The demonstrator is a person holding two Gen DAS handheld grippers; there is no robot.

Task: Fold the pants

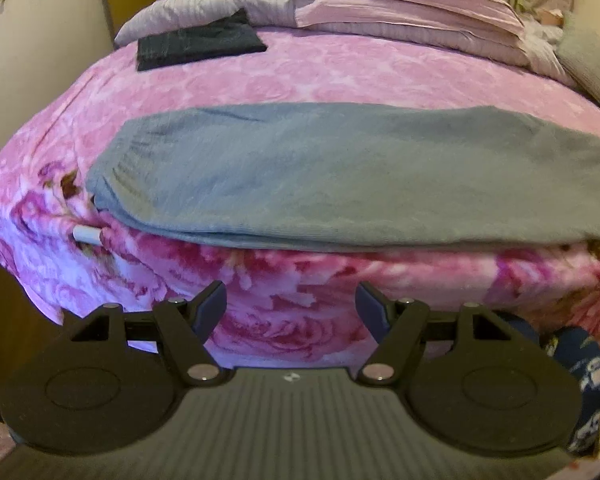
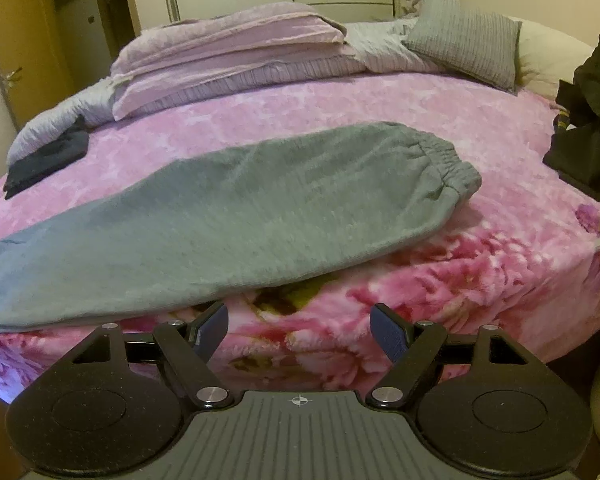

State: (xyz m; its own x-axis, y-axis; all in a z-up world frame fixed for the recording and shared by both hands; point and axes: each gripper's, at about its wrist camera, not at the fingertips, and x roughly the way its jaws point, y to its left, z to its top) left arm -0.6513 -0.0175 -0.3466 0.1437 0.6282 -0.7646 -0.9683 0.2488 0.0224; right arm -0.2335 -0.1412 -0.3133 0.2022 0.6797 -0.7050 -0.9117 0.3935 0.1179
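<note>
A bed [image 1: 300, 76] under a pink floral blanket carries the grey pants [image 1: 340, 176], laid along its near edge, legs stacked. Soft, limp and light, they look best pinched at the waistband and cuff [image 2: 440, 164]. The left claw [image 1: 291, 304] and right claw [image 2: 299, 326] hover apart, empty.

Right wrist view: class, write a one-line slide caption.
Open right claw hovers before grey pants laid flat on a pink floral blanket.

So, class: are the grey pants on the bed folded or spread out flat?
Partly folded: the grey pants lie lengthwise, one leg stacked on the other, with layered edges along the near side and one elastic cuff end showing.
</note>
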